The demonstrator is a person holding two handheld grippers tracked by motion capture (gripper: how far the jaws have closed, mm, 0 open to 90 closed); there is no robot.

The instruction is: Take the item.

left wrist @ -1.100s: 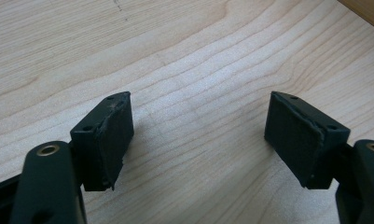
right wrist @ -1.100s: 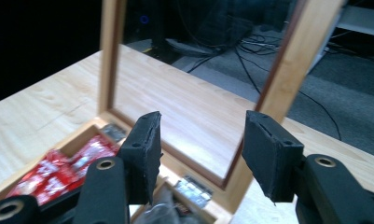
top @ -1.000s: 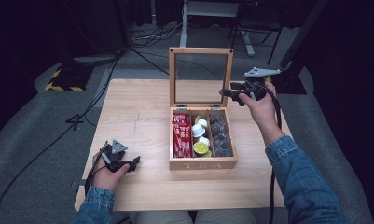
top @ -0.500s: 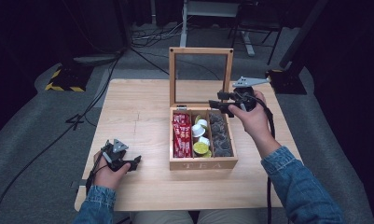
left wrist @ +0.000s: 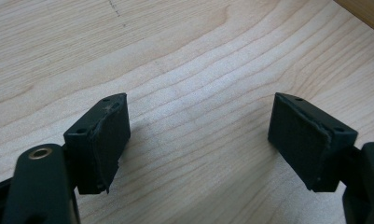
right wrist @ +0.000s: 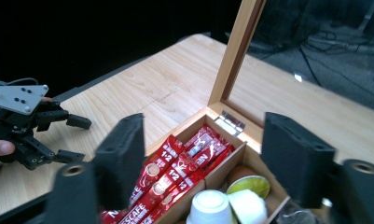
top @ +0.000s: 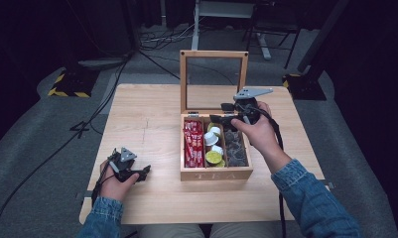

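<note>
A wooden tea box [top: 215,174] stands mid-table with its glass lid [top: 214,54] upright. Red sachets [top: 192,144] fill its left compartment, white and green capsules [top: 212,139] the middle one, dark packets [top: 235,146] the right one. My right gripper [top: 218,112] hovers over the box's back part, pointing left, open and holding nothing. In the right gripper view its jaws [right wrist: 203,149] frame the sachets [right wrist: 175,172] and capsules [right wrist: 210,205]. My left gripper [top: 144,173] rests low at the table's front left, open, with bare wood between its fingers [left wrist: 198,130].
The lid's wooden frame [right wrist: 233,51] rises just behind the right gripper. The left gripper [right wrist: 79,140] sits far from the box across bare tabletop [top: 147,119]. Cables and dark stands lie on the floor beyond the table's far edge.
My right gripper has moved left and toward me, from beside the lid's right edge to over the box's back compartments. The left gripper has stayed put.
</note>
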